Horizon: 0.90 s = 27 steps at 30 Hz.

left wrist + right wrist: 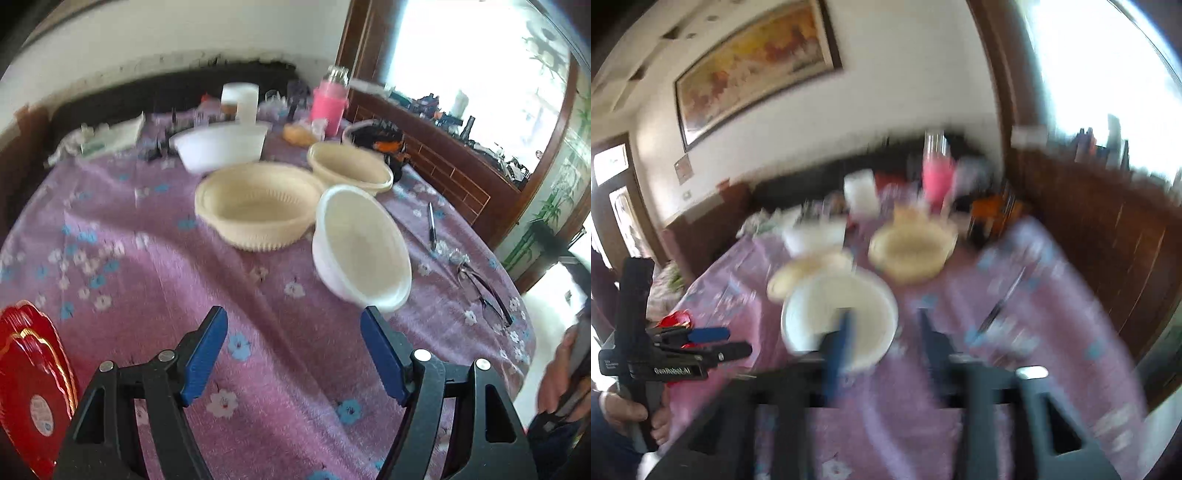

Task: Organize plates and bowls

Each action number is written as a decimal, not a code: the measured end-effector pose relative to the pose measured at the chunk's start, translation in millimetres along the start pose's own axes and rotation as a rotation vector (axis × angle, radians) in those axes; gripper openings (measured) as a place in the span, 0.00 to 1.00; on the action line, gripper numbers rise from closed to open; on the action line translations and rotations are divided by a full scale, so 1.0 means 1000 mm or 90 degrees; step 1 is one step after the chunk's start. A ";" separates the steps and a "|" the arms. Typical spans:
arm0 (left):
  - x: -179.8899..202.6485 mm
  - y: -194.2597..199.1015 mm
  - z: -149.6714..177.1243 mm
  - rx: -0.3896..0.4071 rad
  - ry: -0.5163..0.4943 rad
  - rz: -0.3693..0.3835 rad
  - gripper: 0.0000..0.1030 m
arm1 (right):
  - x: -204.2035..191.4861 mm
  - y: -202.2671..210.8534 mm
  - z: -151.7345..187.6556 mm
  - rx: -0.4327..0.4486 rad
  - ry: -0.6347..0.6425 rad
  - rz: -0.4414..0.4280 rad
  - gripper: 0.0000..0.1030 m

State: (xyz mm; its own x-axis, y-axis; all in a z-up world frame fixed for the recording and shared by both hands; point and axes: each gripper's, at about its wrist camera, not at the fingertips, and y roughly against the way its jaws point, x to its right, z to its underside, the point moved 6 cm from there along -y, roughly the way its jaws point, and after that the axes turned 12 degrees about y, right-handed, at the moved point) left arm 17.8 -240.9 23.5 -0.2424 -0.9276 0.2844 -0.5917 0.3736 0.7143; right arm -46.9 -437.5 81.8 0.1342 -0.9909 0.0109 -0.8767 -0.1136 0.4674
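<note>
With both grippers empty, this reads as a between-bowls step: one bowl seems just let go, next pick not begun. The left gripper point(293, 350) stands wide open over bare purple tablecloth point(147, 266), nothing between its blue pads. The right gripper point(882, 332) is blurred but its jaws are apart; its left finger overlaps the rim of the white bowl point(812, 314) in the picture, the other finger is clear of it, so no grip, though contact I cannot tell.

In the left wrist view that white bowl point(360, 247) looks tipped, mouth turned toward the camera, just right of the big cream basket bowl point(258, 206). A smaller cream bowl point(349, 168) sits far right of it, and another white bowl point(219, 147) at the far side. Red plates point(33, 387) lie stacked at the near left edge.

Next move, my guess: settle or re-grip the tipped white bowl by its rim and nest it into a matching one; needs a slower, squarer approach.

Only the left view shows the glasses point(484, 291), the pen point(431, 225) and the bowl's tilt sharply. Only the right view shows the left tool from the side and the hand point(631, 417) holding it.
</note>
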 end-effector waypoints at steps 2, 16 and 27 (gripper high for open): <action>0.006 0.007 -0.001 0.028 -0.019 0.014 0.72 | -0.004 0.025 -0.013 0.081 0.036 0.026 1.00; 0.011 0.005 0.016 0.023 -0.051 -0.022 0.88 | -0.002 -0.019 0.021 -0.023 -0.055 -0.041 0.99; -0.008 -0.014 0.013 -0.008 0.009 -0.026 0.86 | 0.005 -0.080 0.061 -0.170 -0.184 -0.143 0.54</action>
State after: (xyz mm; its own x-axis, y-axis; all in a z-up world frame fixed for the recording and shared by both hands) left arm 18.1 -238.6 2.8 -0.2070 -0.9420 0.2640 -0.5908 0.3355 0.7338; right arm -4.5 -437.7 -9.7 0.1400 -0.9274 -0.3469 -0.6856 -0.3435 0.6418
